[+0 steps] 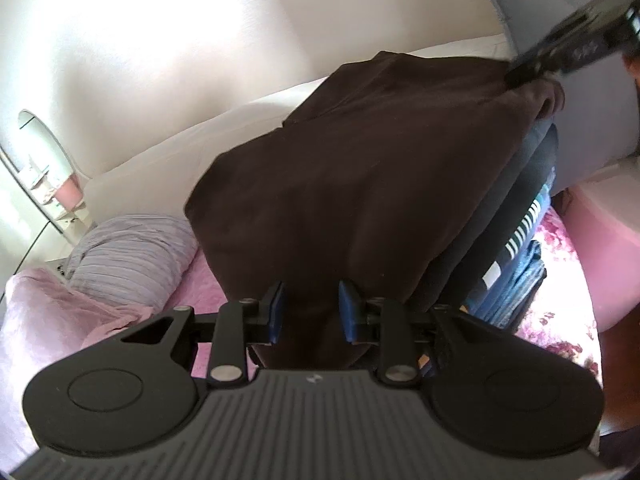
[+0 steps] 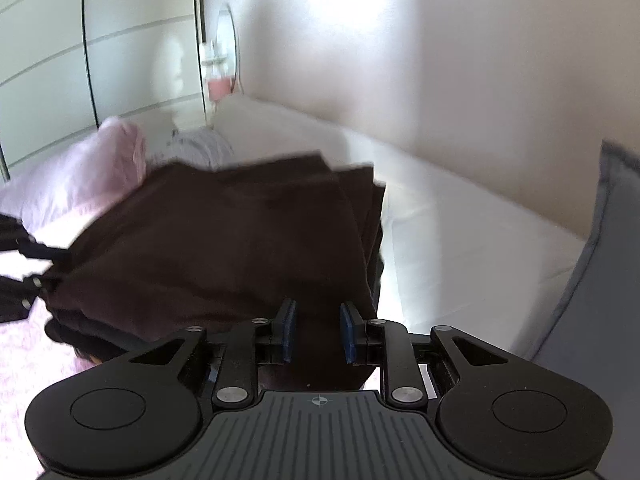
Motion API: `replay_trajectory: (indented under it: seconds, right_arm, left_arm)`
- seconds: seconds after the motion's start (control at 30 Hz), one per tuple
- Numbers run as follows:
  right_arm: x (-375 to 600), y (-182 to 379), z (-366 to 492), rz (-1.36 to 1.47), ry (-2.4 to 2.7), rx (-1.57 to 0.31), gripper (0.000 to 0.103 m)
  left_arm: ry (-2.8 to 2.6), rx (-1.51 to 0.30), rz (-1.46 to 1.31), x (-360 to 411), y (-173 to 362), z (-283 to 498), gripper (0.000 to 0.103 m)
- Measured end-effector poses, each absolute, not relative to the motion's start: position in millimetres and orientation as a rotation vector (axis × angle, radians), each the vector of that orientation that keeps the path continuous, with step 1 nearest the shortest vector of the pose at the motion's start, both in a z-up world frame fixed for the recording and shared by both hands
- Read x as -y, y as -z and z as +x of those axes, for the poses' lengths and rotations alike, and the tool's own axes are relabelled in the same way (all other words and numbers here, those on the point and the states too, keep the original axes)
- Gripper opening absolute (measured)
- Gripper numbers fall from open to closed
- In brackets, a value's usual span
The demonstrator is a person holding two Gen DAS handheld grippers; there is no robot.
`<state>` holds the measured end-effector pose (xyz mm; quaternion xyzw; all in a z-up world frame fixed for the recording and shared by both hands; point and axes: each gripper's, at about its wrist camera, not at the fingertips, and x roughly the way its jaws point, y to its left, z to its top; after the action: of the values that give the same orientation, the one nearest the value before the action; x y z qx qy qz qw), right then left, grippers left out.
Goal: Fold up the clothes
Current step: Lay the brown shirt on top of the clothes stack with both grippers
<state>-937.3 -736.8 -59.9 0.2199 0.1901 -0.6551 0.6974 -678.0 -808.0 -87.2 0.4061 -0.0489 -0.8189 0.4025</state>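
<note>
Two grippers hold one folded dark brown garment (image 1: 360, 168) over a stack of folded clothes (image 1: 516, 240) on the pink bed (image 1: 560, 248). Left gripper (image 1: 311, 307) and right gripper (image 2: 317, 330) each stand narrow, with brown cloth between the pads.

No readable text, label or number shows in either view
</note>
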Motion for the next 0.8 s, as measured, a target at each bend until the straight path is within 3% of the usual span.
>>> replay_trajectory:
  seconds: [0.07,0.13,0.17,0.2,0.37,0.47,0.6,0.8]
  right_arm:
    - [729.1,51.8,-935.2,0.457,1.473,-0.401,0.023]
    - [721.3,46.1,-934.9,0.437,1.486,-0.378,0.035]
    - [717.1,45.6,-934.3,0.431,1.492,-0.368,0.059]
    - [712.8,45.2,-933.6,0.425,1.497,-0.357,0.074]
    - [697.1,44.0,-929.5,0.421,1.483,-0.352,0.074]
    - [692.0,43.0,-924.5,0.425,1.477,-0.348,0.074]
    - [683.9,44.6,-916.1,0.443,1.474,-0.351,0.074]
    - [653.9,64.5,-893.7,0.528,1.491,-0.391,0.074]
  left_arm:
    - [2.059,0.098,1.008,811.7,83.7,-675.1,0.024]
    - [2.053,0.073,0.992,813.4,79.8,-673.8,0.026]
    - [2.049,0.067,0.987,813.0,78.2,-673.9,0.027]
    - [2.046,0.060,0.983,812.6,76.6,-674.1,0.028]
    - [2.021,0.040,0.949,816.6,67.7,-673.6,0.034]
    - [1.998,0.016,0.908,811.8,57.8,-670.5,0.044]
    - [1.964,-0.018,0.843,791.2,46.1,-662.1,0.066]
    - [1.938,-0.129,0.797,748.3,51.5,-643.6,0.085]
